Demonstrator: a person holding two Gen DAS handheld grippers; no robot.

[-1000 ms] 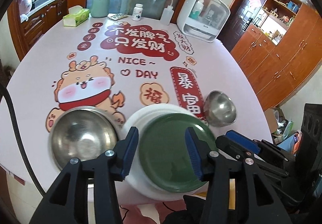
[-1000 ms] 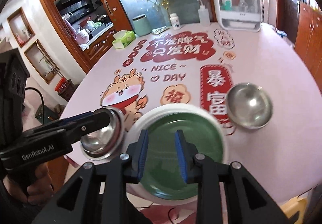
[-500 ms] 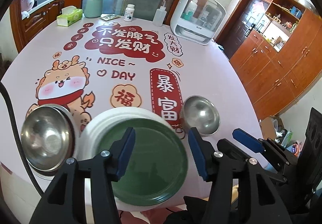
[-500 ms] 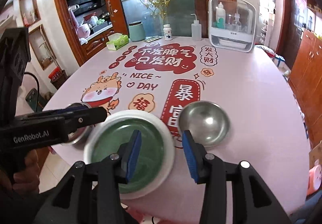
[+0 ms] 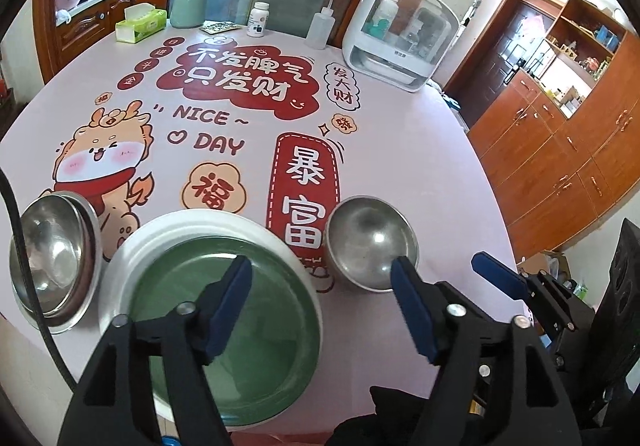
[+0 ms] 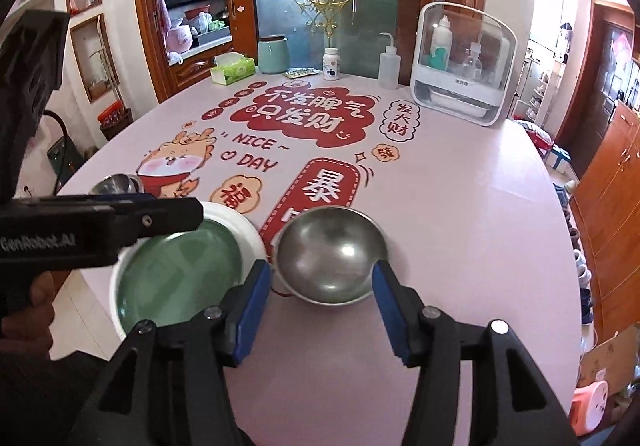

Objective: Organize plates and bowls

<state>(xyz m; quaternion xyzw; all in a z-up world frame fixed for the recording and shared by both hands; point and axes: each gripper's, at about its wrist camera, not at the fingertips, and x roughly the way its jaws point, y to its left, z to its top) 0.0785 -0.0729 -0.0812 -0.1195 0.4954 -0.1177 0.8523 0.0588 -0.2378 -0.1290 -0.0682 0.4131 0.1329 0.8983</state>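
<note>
Both hand-held grippers hang empty over the dishes at the near edge of the bench (image 5: pixel 400 125).

Your right hand-held gripper (image 6: pixel 318 300), jaws apart and just widened with nothing between them, frames the near rim of the small steel bowl (image 6: pixel 332 254); your left hand-held gripper (image 5: pixel 322 302), also apart and just opened wider, hovers over the green plate (image 5: pixel 224 334) nested in the white plate (image 5: pixel 188 221). The larger steel bowl (image 5: pixel 52 258) sits just left of that stack. Straddle the small bowl's rim squarely, one pad inside, before closing; thin steel will likely slip otherwise.
</note>
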